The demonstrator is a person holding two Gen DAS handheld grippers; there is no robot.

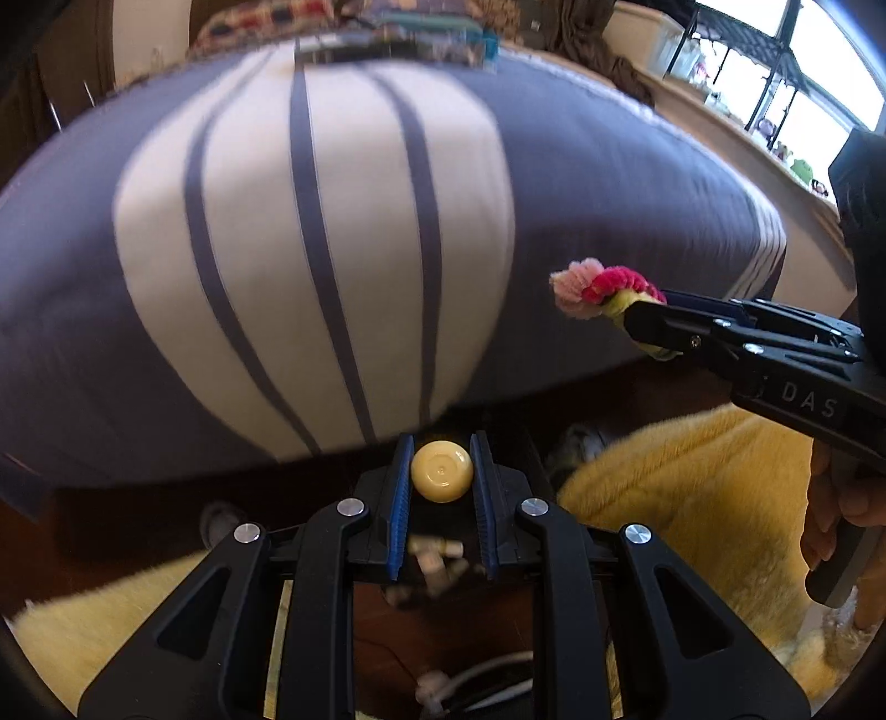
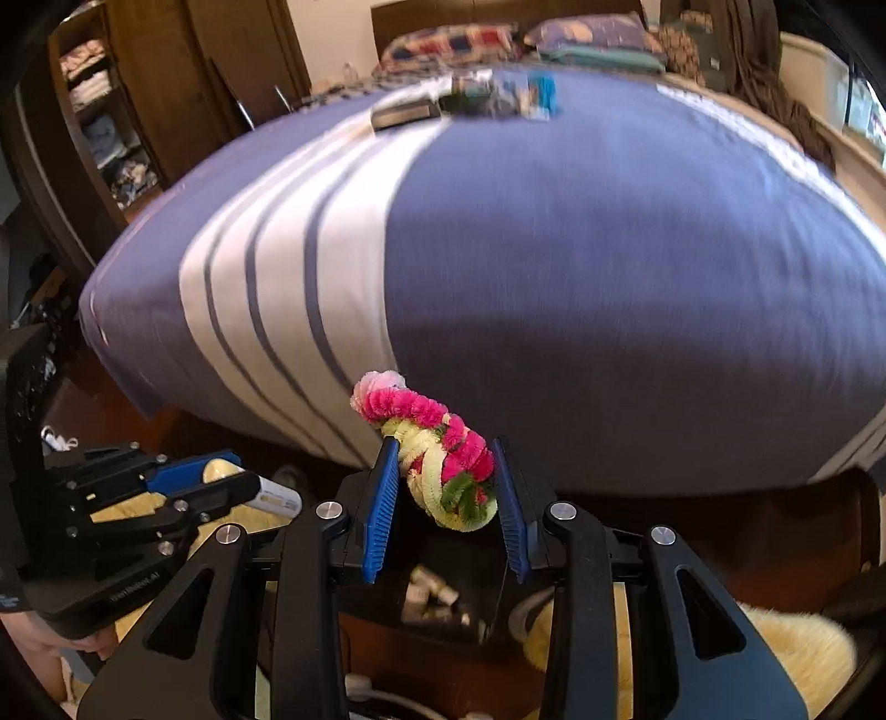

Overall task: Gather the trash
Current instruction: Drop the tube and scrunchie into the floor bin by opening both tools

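My left gripper [image 1: 442, 471] clamped a cream tube [image 1: 442, 471]; my right gripper [image 2: 446, 482] pinched a pipe-cleaner bundle [image 2: 443, 443], both at the foot of the striped bed [image 1: 310, 249].

Striped bed [image 2: 554, 266] carries boxes [image 2: 498, 97] and pillows [image 2: 459, 41].
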